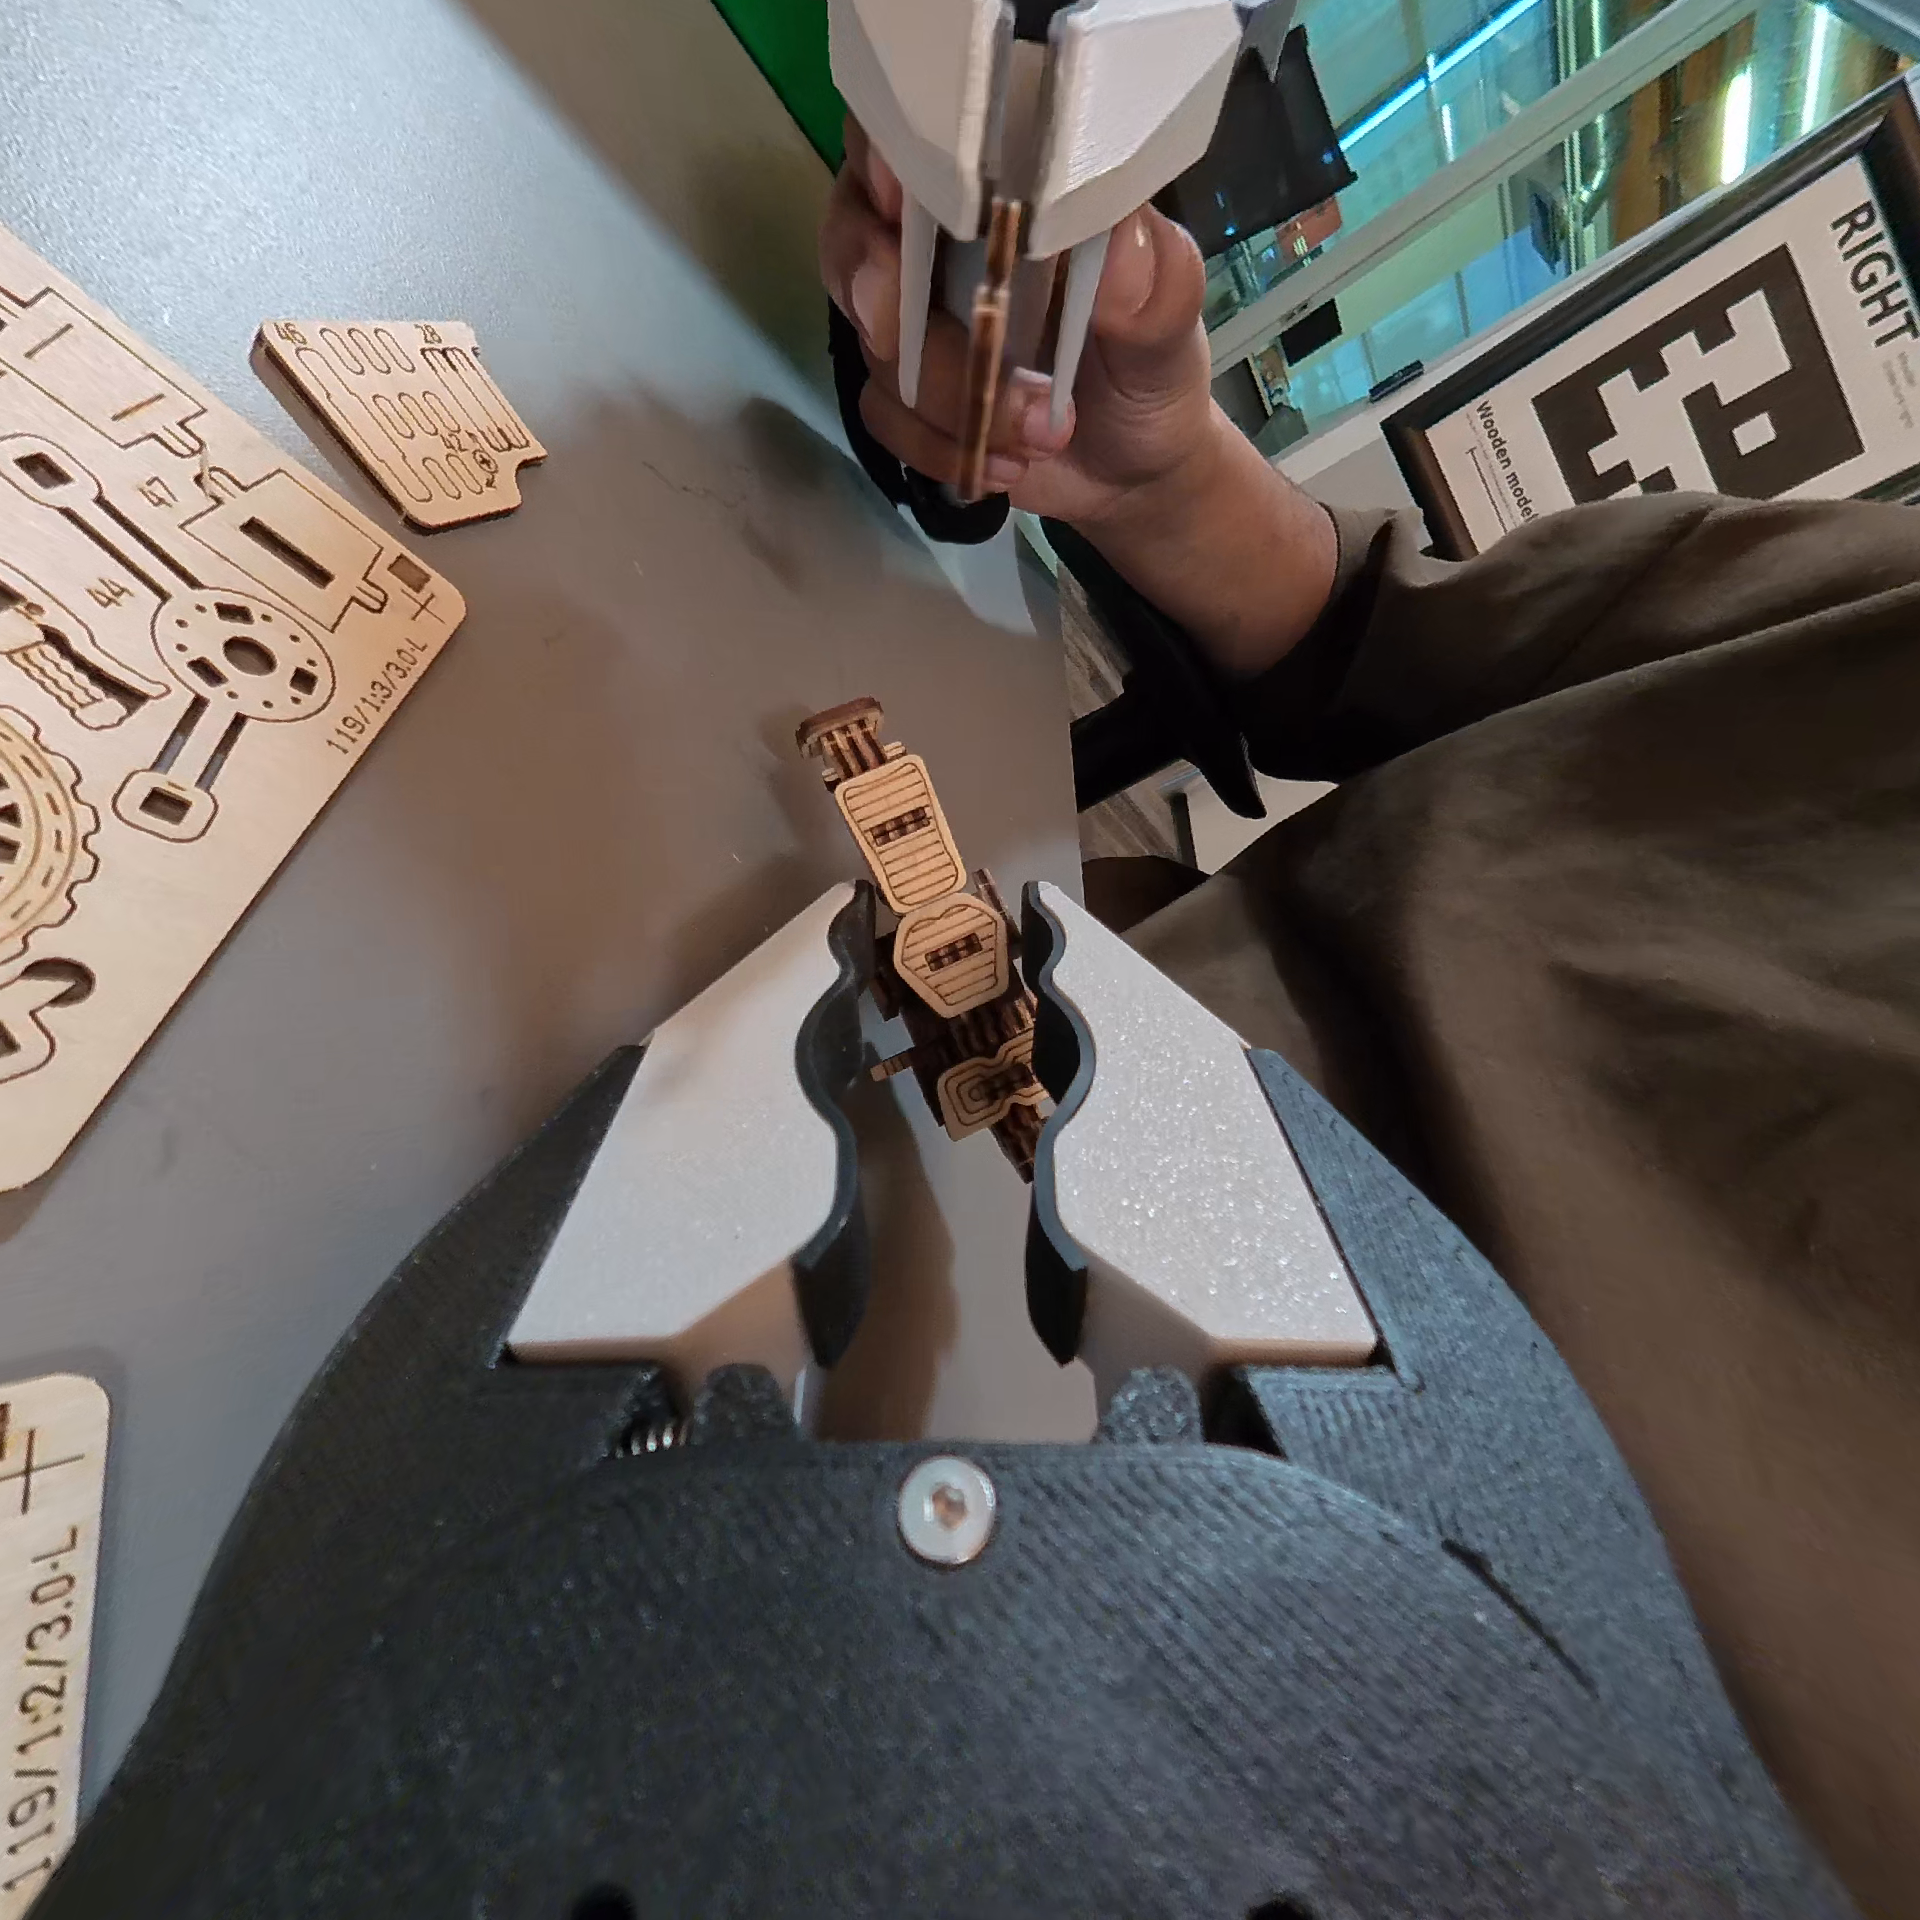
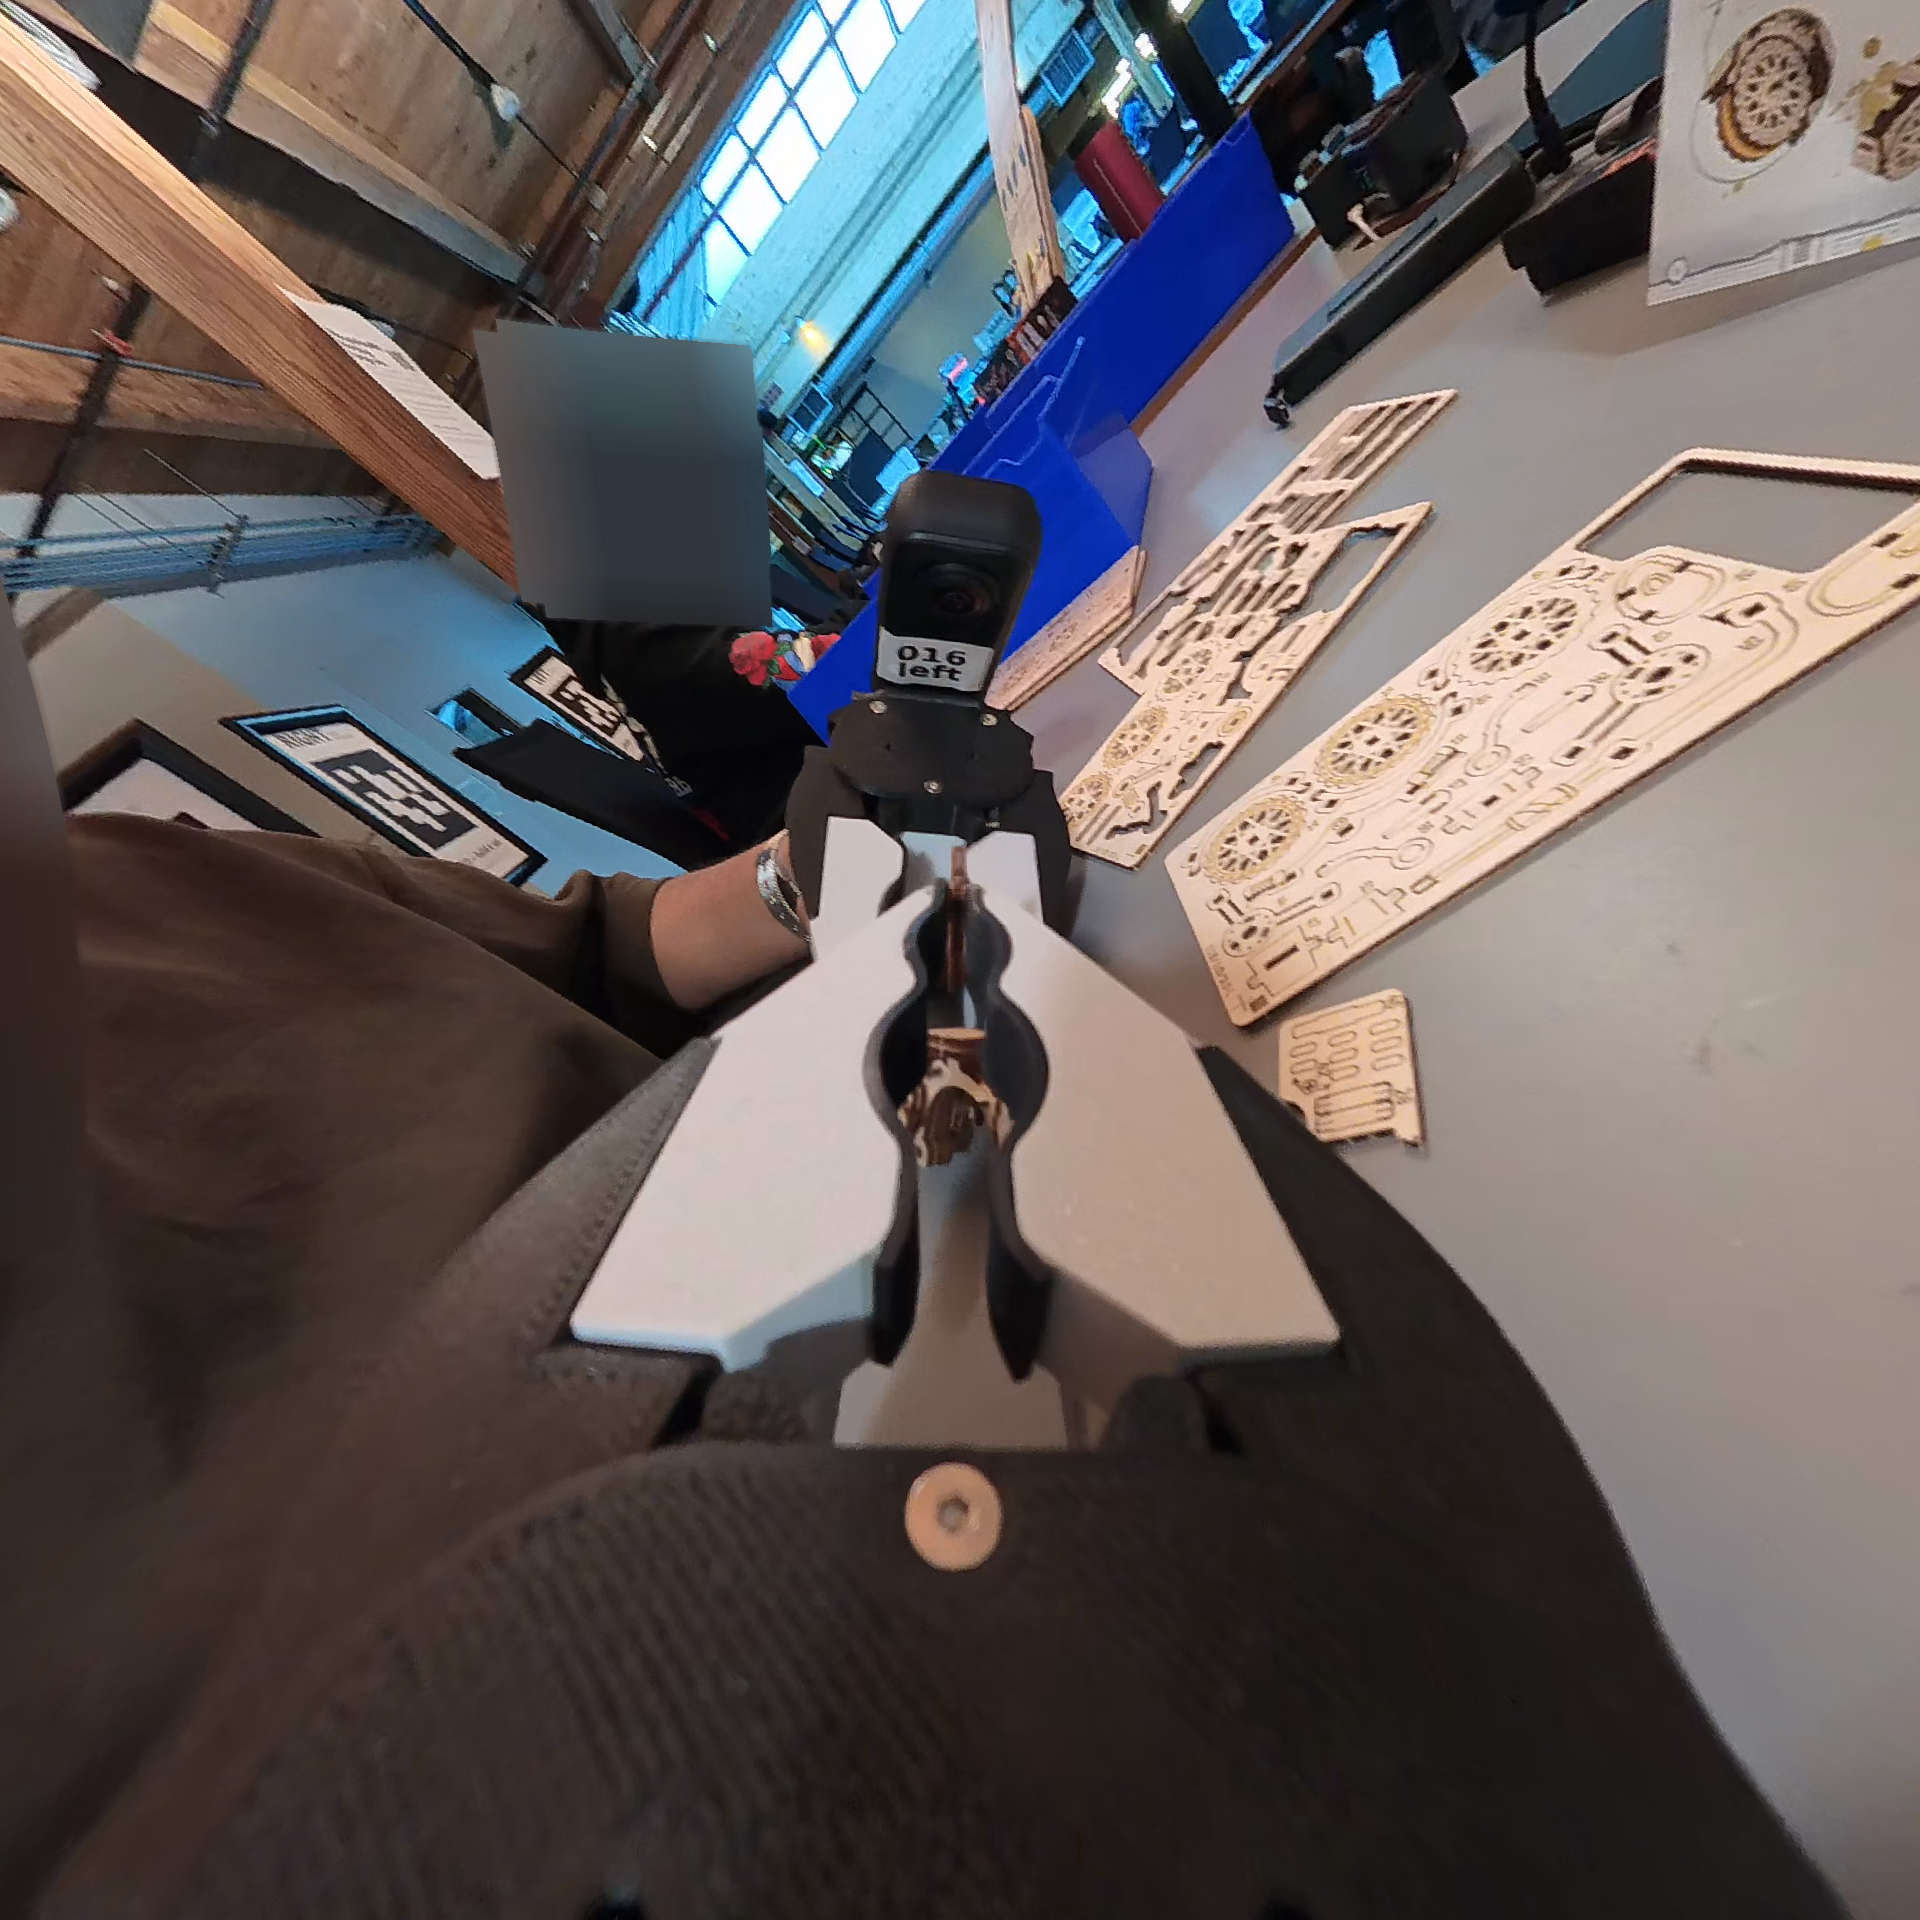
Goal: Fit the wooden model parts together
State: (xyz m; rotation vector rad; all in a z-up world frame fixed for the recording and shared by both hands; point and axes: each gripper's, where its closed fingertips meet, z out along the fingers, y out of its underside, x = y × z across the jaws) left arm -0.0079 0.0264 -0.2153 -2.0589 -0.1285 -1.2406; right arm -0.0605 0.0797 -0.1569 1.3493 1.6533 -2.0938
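Observation:
My left gripper (image 1: 945,920) is shut on a small wooden assembly (image 1: 902,831) of slotted links. The assembly sticks out past the fingertips, above the grey table (image 1: 623,623). My right gripper (image 1: 987,223) points at it from the far side, a short gap away. It is shut on a thin flat wooden part (image 1: 982,353) seen edge-on. In the right wrist view my right gripper (image 2: 954,914) clamps the flat part (image 2: 954,940). The assembly (image 2: 945,1107) shows through the gap between its fingers. The left gripper (image 2: 951,868) faces it closely.
Laser-cut wooden sheets (image 1: 156,623) and a small offcut (image 1: 405,416) lie on the table to the left; they also show in the right wrist view (image 2: 1507,748). The table edge (image 1: 1065,748) runs beside the assembly. A blue bin (image 2: 1091,447) and a printed instruction sheet (image 2: 1787,135) are farther off. The grippers' ends are close to 10 centimetres from one another. The right tips stand about 9 centimetres off the small offcut (image 1: 405,416). It turns up in the right wrist view (image 2: 1343,1051) as well.

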